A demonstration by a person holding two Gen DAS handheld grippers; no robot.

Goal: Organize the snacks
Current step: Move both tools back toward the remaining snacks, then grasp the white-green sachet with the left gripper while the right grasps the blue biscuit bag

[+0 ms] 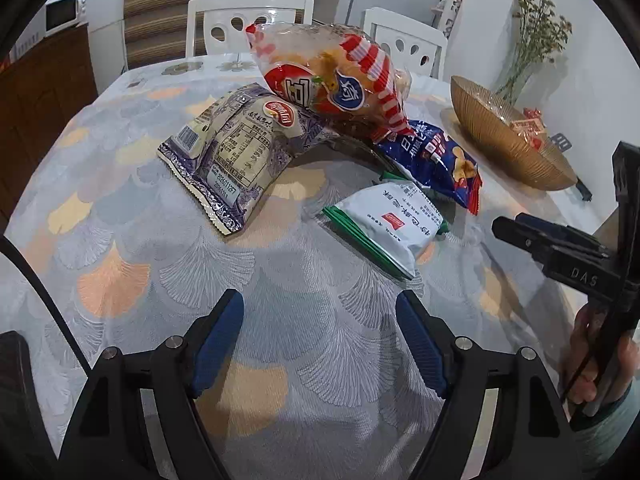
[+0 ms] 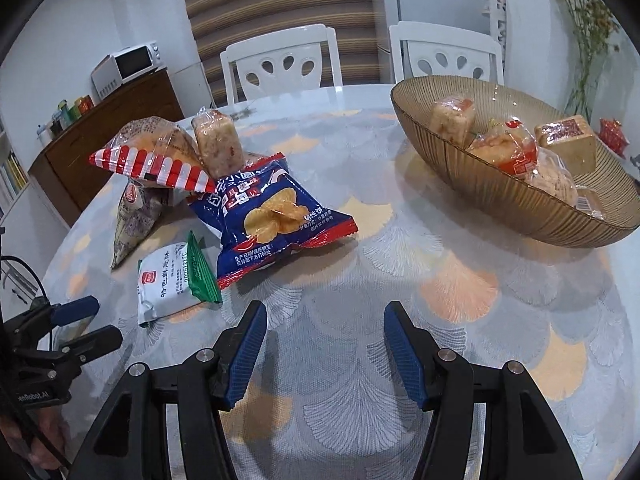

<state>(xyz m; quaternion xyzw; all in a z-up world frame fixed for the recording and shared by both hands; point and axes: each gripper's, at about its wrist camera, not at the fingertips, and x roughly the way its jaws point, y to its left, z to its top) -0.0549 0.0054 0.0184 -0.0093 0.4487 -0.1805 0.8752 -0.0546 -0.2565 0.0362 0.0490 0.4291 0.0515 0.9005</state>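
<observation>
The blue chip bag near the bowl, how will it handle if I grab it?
The blue chip bag looks puffed with air, so probably light and squashy. Its glossy film may slip between the fingers. The striped packet overlaps its top, so pulling it could shift that one.

"DAS" on right claw [image 1: 505,227]; "20251217C" on white packet [image 2: 170,276]

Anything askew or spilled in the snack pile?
No spill. The red-striped bag sits tilted atop the other packets, one end propped on the blue chip bag, so the heap looks unstable. The bowl looks fine.
</observation>
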